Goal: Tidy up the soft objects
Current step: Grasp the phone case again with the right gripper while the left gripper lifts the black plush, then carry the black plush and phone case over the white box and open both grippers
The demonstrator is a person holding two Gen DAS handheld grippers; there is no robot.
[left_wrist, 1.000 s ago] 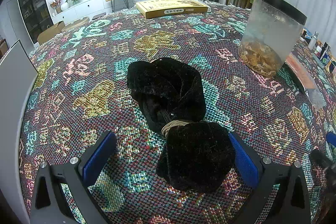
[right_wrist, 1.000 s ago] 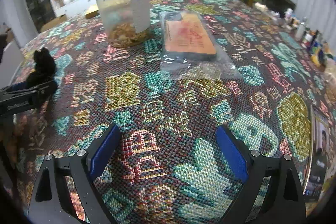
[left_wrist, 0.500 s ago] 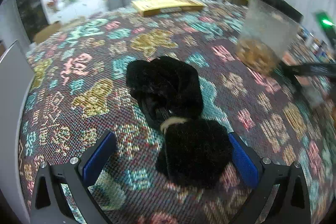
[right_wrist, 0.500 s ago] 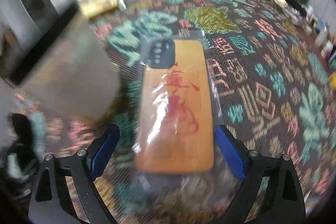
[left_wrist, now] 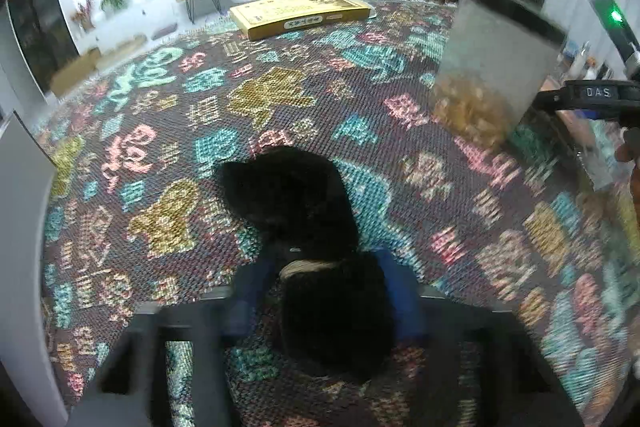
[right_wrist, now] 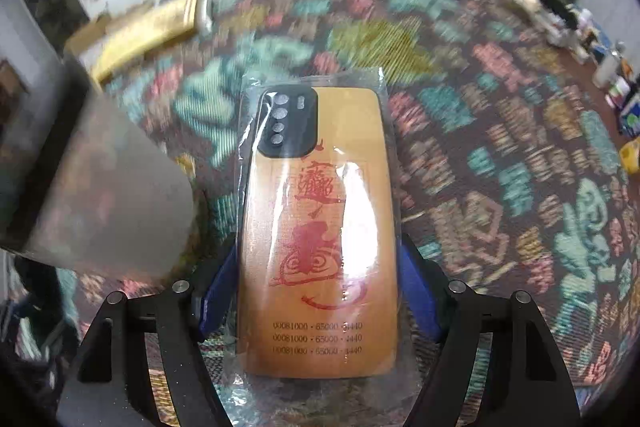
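Observation:
A black plush bow (left_wrist: 288,195) with a pale band at its middle lies on the patterned tablecloth (left_wrist: 280,95). My left gripper (left_wrist: 328,291) is shut on the bow's near lobe, blue pads pressed into the fur on both sides. In the right wrist view an orange phone case (right_wrist: 320,227) with red print lies in a clear plastic bag. My right gripper (right_wrist: 318,291) straddles its near half. Its jaws are closing, and the blue pads touch the bag's two long sides. The right gripper's body (left_wrist: 592,95) shows at the right edge of the left wrist view.
A clear jar with a black lid (left_wrist: 492,67), dried pieces at its bottom, stands just left of the phone case, blurred there (right_wrist: 100,187). A flat yellow box (left_wrist: 300,13) lies at the far edge. Small bottles (right_wrist: 600,67) line the right side. A white panel (left_wrist: 20,227) rises at left.
The left jaws closed from wide open onto the bow's near lobe. The right gripper travelled across the cloth to the bagged phone case, and its jaws narrowed around it.

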